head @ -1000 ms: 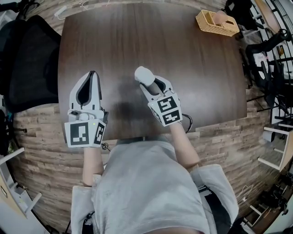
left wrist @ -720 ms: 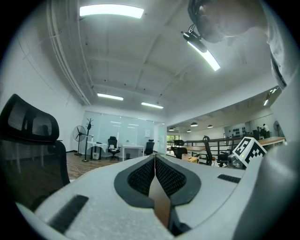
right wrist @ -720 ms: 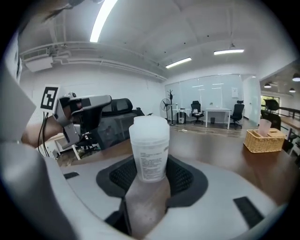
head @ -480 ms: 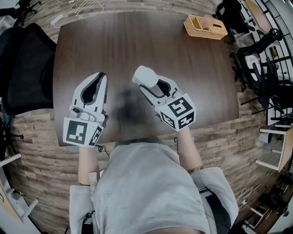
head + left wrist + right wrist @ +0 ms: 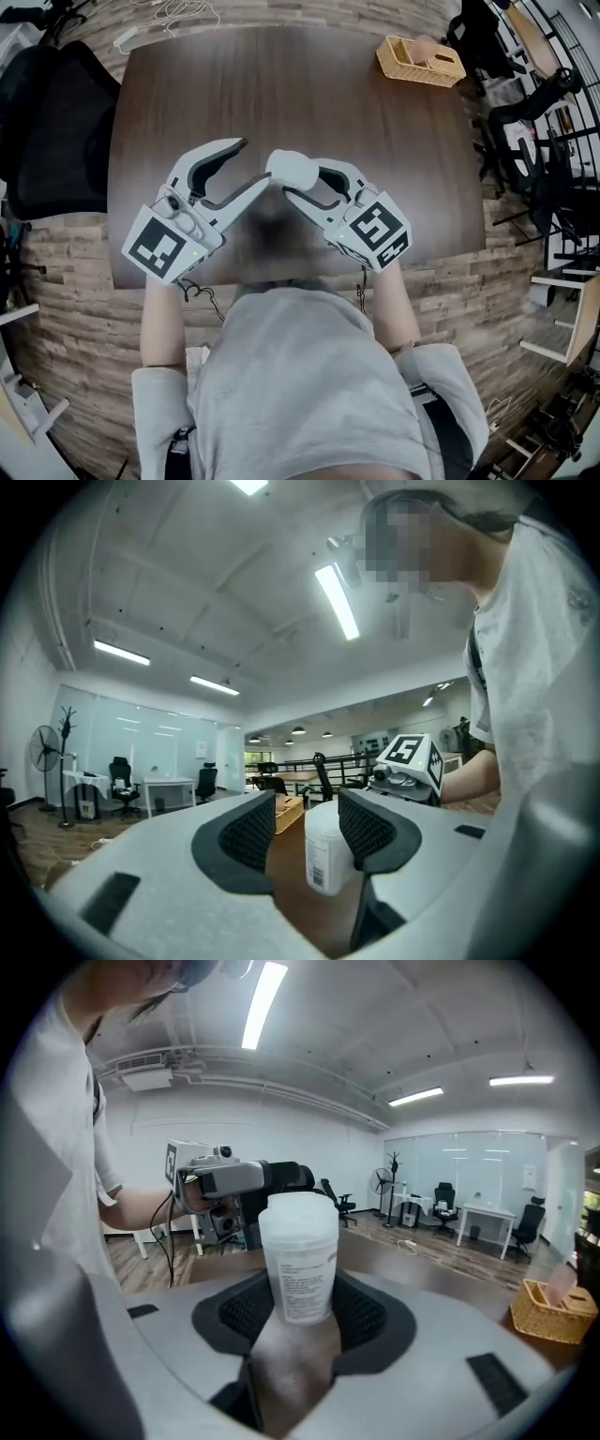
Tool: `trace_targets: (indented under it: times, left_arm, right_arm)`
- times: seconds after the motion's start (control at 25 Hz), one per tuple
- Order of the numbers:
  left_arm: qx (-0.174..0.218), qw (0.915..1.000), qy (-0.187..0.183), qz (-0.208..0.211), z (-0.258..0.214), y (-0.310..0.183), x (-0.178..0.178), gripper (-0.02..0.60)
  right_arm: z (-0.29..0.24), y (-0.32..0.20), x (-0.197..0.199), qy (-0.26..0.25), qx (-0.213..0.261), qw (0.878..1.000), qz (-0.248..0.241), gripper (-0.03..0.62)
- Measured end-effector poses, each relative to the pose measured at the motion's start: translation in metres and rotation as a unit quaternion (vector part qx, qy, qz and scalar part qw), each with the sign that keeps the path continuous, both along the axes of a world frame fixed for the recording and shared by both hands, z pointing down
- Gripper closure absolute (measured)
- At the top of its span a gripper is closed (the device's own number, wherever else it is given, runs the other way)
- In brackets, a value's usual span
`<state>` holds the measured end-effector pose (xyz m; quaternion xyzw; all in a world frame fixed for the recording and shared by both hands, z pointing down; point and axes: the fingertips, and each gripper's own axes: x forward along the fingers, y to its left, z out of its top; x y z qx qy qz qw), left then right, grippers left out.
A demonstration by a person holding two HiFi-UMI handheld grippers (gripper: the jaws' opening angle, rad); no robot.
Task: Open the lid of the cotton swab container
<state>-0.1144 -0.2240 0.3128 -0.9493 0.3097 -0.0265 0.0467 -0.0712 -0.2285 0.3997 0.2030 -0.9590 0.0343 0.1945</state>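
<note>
The right gripper (image 5: pixel 291 180) clamps a white plastic cylindrical tub (image 5: pixel 292 169), its label illegible. The left gripper (image 5: pixel 255 161) has jaws just opening, the tub between them unpressed. A broad dark wooden table (image 5: pixel 375 141) stretches beyond.

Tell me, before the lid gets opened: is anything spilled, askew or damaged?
Nothing stands out: the right gripper holds the cotton swab container, lid closed, nothing spilled on the table.

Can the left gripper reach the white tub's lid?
Probably yes: the left gripper has just been opening its jaws, and the cotton swab container, held by the right gripper, sits between their tips, nothing blocking.
</note>
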Motion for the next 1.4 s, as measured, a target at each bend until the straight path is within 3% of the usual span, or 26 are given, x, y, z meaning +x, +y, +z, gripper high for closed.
trace_targets:
  times: [0.2, 0.52, 0.92, 1.4]
  left_arm:
    - [-0.002, 0.998, -0.021, 0.059, 0.003, 0.013, 0.024, 0.37]
    - [-0.005, 0.9927, -0.051, 0.109, 0.014, 0.025, 0.045, 0.365]
    - [0.034, 0.9865, -0.091, 0.132, 0.014, 0.032, 0.049, 0.368]
    - [0.086, 0.9795, -0.14, 0.117, 0.01, 0.036, 0.042, 0.376]
  right_arm:
    - [-0.003, 0.012, 0.0, 0.011, 0.007, 0.999, -0.039, 0.402]
    - [-0.008, 0.024, 0.001, 0.012, 0.017, 0.997, -0.075, 0.402]
    - [-0.006, 0.027, 0.001, 0.024, 0.018, 0.996, -0.086, 0.402]
    - [-0.007, 0.027, -0.006, 0.015, -0.012, 0.996, -0.084, 0.405]
